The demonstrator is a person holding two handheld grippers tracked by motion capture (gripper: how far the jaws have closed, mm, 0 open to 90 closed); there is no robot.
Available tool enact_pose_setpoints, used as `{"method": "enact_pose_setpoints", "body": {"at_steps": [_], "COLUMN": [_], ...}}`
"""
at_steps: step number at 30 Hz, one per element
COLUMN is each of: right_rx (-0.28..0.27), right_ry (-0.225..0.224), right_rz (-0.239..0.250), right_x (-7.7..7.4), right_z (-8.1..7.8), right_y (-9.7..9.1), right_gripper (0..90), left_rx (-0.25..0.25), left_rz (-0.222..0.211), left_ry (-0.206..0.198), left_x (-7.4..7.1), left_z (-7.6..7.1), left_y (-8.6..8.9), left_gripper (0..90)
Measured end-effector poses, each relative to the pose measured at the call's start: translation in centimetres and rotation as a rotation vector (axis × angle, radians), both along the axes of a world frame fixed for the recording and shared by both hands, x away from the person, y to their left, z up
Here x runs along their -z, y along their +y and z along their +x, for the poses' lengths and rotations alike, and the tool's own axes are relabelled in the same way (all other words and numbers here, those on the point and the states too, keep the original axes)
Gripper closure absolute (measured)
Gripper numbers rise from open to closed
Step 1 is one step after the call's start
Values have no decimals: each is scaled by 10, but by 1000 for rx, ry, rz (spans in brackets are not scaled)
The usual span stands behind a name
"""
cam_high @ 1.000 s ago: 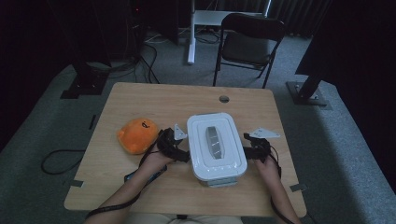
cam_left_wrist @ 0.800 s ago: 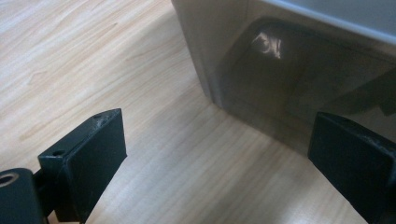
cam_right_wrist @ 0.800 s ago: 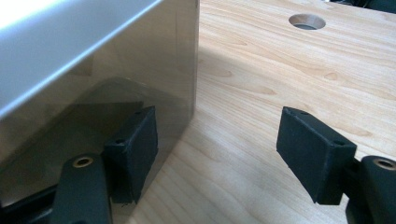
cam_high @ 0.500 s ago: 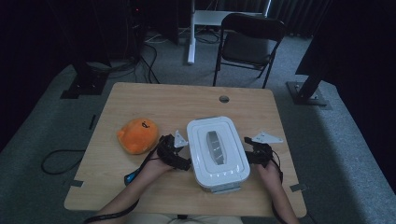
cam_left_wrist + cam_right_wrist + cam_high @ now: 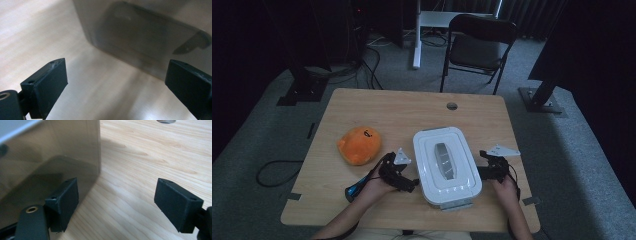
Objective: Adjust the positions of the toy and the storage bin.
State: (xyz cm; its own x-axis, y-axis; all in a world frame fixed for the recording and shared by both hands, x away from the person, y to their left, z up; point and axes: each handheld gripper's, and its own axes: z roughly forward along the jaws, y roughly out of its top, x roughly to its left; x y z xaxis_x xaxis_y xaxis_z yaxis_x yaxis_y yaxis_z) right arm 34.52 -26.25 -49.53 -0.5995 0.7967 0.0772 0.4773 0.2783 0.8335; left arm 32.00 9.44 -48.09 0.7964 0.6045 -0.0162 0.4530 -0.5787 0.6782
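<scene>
Two black handheld grippers: the left gripper (image 5: 411, 186) trails a blue-tipped cable, the right gripper (image 5: 479, 173) likewise black (each topped by a grey three-cornered plate). Blocky, screw-holed matte jaws.

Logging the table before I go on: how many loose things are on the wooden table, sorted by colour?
White: 1, the white rectangular plastic lidded box
Orange: 1, the round orange plush toy
Total: 2 on the light wooden table

Orange plush toy (image 5: 359, 145), folding chair (image 5: 479, 42)
</scene>
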Motion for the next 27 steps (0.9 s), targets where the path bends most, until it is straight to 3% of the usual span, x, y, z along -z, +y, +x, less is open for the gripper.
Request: {"method": "enact_pose_setpoints", "body": {"at_steps": [2,6,9,13,17,22,27], "right_rx": [-1,37,55,72,81,22,-24], "right_ry": [3,4,5,-9,-30,-24,-38], "right_rz": [-4,12,20,75,146,201,199], "right_x": [-2,-10,-15,-36,-59,-81,-98], "right_z": [-2,-8,-11,-21,-31,-38,-43], "right_y": [-4,-14,-18,-30,-35,-28,-9], "right_gripper": [182,147,146,133,127,117,117], "left_rx": [6,85,105,84,95,110,138], "left_rz": [4,14,18,21,1,23,48], "left_ry": [-5,-2,5,-10,11,7,-4], "left_x": [1,8,12,18,23,30,36], "left_z": [-3,-21,-26,-34,-38,-45,-49], "left_y": [0,0,0,3,6,4,1], "left_gripper": [49,49,49,49,49,48,49]}}
